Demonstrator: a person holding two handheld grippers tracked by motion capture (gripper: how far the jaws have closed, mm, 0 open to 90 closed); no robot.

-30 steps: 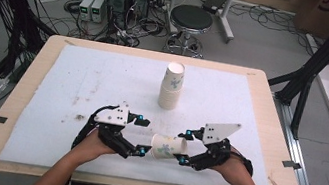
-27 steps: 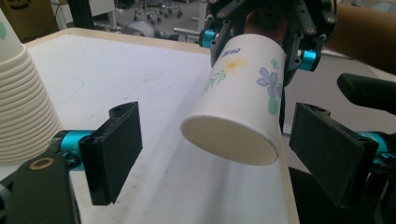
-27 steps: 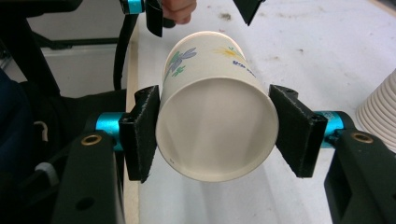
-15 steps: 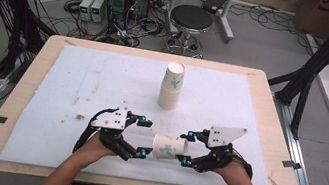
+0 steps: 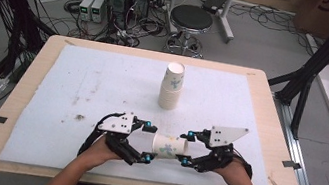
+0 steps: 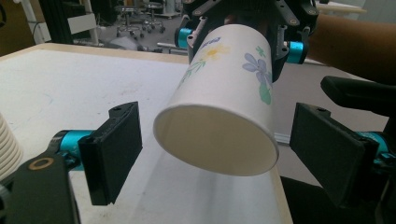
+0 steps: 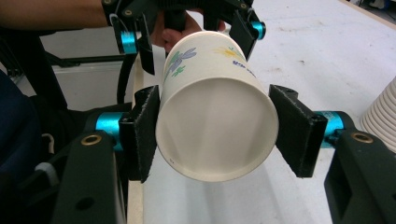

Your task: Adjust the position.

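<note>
Right gripper view: right claw (image 7: 217,135) tight around paper cup (image 7: 215,116).

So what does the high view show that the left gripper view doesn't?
High view: the whole upright stack of white paper cups mid-table, and the pale boxes with cables on the floor behind. Left gripper view: a look straight into the open mouth of the lying flowered white paper cup, with the left claw open, pads clear of it. Both: that cup and the right claw shut on its narrow end.

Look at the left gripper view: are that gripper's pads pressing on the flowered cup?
No: both pads stand clear of the flowered cup.
</note>
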